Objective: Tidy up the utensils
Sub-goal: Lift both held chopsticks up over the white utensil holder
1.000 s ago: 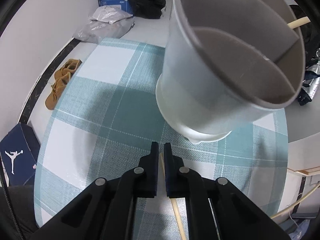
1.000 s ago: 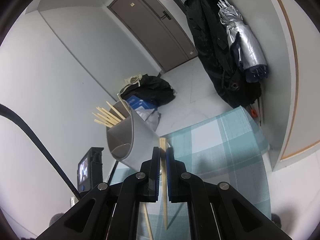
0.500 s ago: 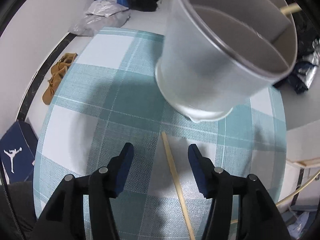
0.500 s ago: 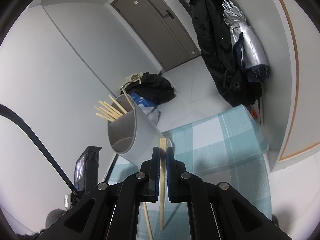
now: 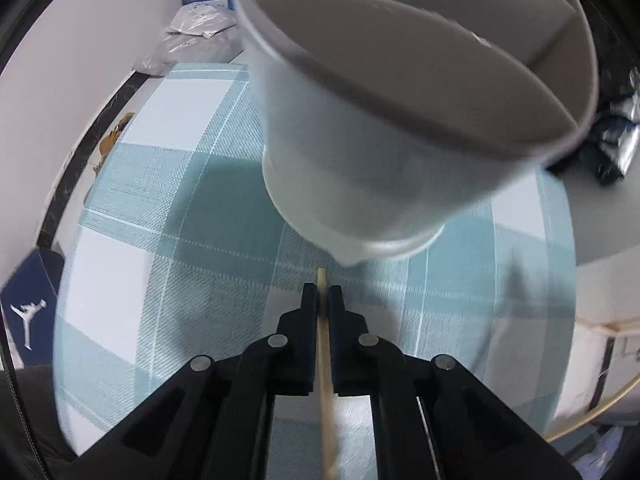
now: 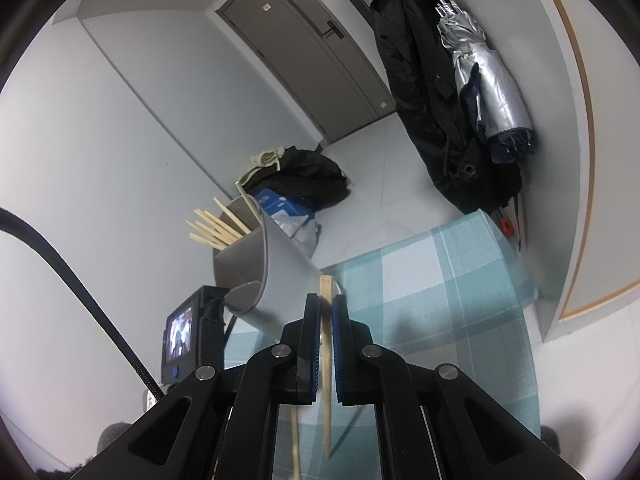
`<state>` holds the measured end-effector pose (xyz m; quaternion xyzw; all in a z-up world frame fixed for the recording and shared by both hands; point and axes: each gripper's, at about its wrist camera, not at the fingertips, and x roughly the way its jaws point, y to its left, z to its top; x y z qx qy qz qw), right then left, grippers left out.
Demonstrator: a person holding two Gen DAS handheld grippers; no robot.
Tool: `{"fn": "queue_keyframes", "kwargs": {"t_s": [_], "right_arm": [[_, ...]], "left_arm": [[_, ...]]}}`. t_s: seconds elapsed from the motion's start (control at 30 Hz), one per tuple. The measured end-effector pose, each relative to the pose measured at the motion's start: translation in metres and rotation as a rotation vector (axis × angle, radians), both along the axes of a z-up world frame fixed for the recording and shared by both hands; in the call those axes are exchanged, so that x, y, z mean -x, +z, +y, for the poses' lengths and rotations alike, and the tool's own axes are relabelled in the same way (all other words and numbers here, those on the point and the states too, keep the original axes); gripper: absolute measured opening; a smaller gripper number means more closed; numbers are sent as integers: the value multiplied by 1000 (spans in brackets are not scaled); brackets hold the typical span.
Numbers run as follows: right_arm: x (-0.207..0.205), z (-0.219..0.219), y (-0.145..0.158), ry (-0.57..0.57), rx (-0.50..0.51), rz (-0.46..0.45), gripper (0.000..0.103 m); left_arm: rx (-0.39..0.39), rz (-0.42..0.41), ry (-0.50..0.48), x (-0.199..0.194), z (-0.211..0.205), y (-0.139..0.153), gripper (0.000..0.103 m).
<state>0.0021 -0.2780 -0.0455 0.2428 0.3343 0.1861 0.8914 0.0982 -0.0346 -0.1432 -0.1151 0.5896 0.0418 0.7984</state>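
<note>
Round table under teal-and-white checked cloth [image 5: 168, 216], with grey divided holder [image 5: 360, 184], seemingly one chopstick [image 5: 326, 408]

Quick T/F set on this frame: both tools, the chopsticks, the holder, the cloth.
1. The left tool is shut on a chopstick. True.
2. The right tool is open and empty. False: it is shut on a chopstick.
3. The grey holder already has chopsticks in it. True.
4. The holder has one undivided compartment. False: a divider wall splits it.
5. The tablecloth is plain red. False: it is teal and white checked.
</note>
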Motion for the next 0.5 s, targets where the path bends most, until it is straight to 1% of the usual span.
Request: {"fn": "queue_keyframes", "kwargs": {"t_s": [0.1,0.27,0.4,0.5], "right_arm": [[0,0,0,1,0,2,5],[0,4,2,10,10,-6,5],[3,12,4,23,33,-18,5],[7,19,6,37,54,-33,5]], "left_arm": [[44,-19,17,0,6,0,2],[50,-64,7,5,17,10,2],[66,-130,-7,16,19,27,2],[87,-204,-29,27,23,43,2]]}}
